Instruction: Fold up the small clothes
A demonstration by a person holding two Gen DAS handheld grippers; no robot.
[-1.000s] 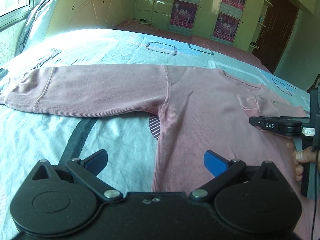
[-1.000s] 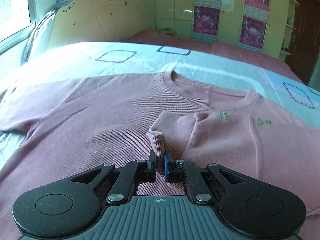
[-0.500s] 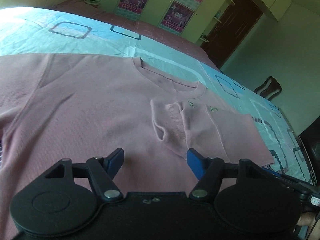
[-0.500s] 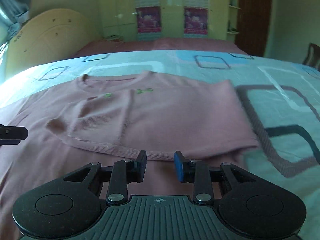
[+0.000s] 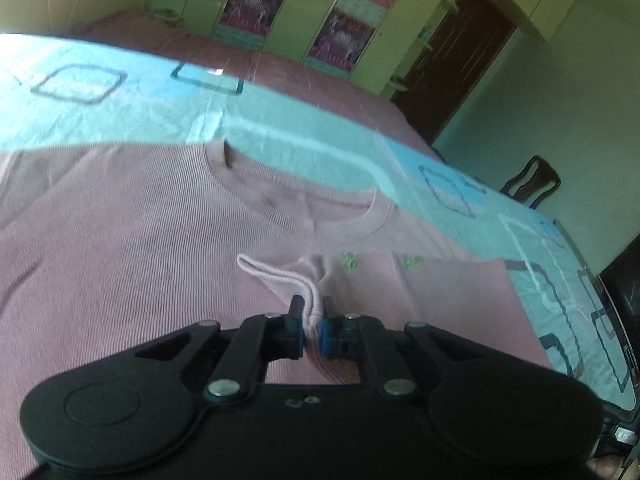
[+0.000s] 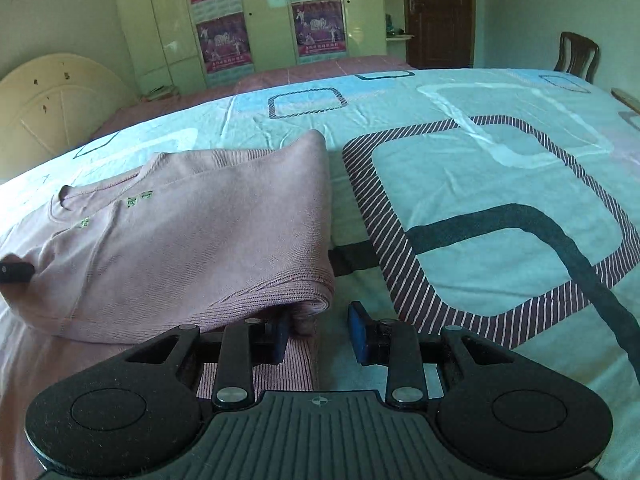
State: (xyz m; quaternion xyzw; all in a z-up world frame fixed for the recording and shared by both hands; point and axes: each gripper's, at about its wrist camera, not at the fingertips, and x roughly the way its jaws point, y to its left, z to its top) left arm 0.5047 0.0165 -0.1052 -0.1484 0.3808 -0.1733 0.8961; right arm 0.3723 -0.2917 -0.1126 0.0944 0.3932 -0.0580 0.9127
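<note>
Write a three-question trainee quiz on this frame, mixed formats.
1. True or false: the left claw is shut on the ribbed cuff of the pink knit sweater.
2. What lies between the open right claw's pads: A) the sweater's folded corner, B) a sock, C) nothing?
3. Fill in: the small embroidery on the sweater is ____.

Key: 1 true; 2 A; 3 green.
</note>
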